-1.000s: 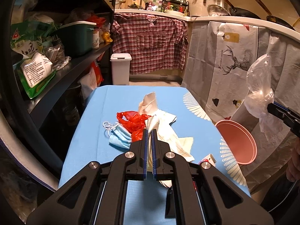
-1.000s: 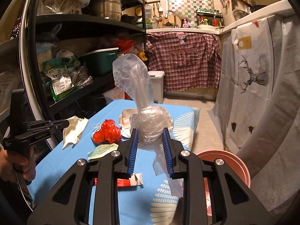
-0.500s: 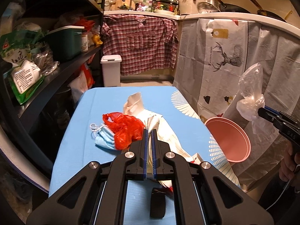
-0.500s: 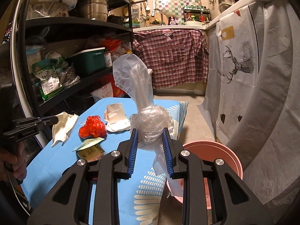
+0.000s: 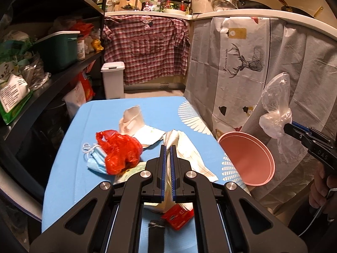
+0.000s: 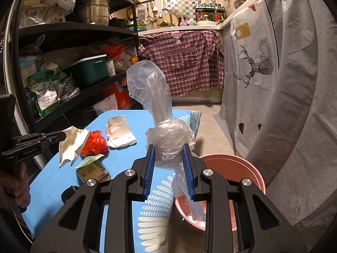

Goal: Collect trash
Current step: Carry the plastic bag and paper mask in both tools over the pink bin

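Our right tongs (image 6: 168, 164) grasp a knotted clear plastic bag (image 6: 166, 139) above the pink basin (image 6: 248, 168) beside the tabletop's (image 5: 69, 179) right edge; our left tongs (image 5: 167, 168) pinch a cream paper wrapper (image 5: 187, 147) over the near edge, by the red bag (image 5: 120, 151)

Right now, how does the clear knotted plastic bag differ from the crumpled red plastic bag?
The clear knotted plastic bag is see-through; the crumpled red plastic bag is opaque red. The clear bag is clamped in the right gripper above the pink basin, while the red bag lies loose on the blue tablecloth, partly over a blue face mask. The clear bag stands tall with a knot; the red one is a low heap. Both are thin plastic.
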Demonstrator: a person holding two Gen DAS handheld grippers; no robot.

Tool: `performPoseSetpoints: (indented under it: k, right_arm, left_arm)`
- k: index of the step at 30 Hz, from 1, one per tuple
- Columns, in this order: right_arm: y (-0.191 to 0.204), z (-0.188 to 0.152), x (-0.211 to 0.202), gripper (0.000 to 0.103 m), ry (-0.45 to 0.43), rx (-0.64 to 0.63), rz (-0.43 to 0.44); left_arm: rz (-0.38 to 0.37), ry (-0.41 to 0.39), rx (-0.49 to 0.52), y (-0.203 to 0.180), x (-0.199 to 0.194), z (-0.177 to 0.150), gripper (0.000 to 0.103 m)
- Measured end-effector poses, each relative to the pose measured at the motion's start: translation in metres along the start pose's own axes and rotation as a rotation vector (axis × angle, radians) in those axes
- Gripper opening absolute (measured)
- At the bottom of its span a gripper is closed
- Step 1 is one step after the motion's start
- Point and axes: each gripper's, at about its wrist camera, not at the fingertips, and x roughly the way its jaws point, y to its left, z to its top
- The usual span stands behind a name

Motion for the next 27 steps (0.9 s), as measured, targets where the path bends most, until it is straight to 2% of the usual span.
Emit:
performPoseSetpoints:
  k: [27]
  right_arm:
    - [-0.044,-0.004,0.007,0.027,0.020,0.063,-0.100]
  left_arm:
    - [-0.091,0.034,0.045,-0.059,0.045,0.007,0.004]
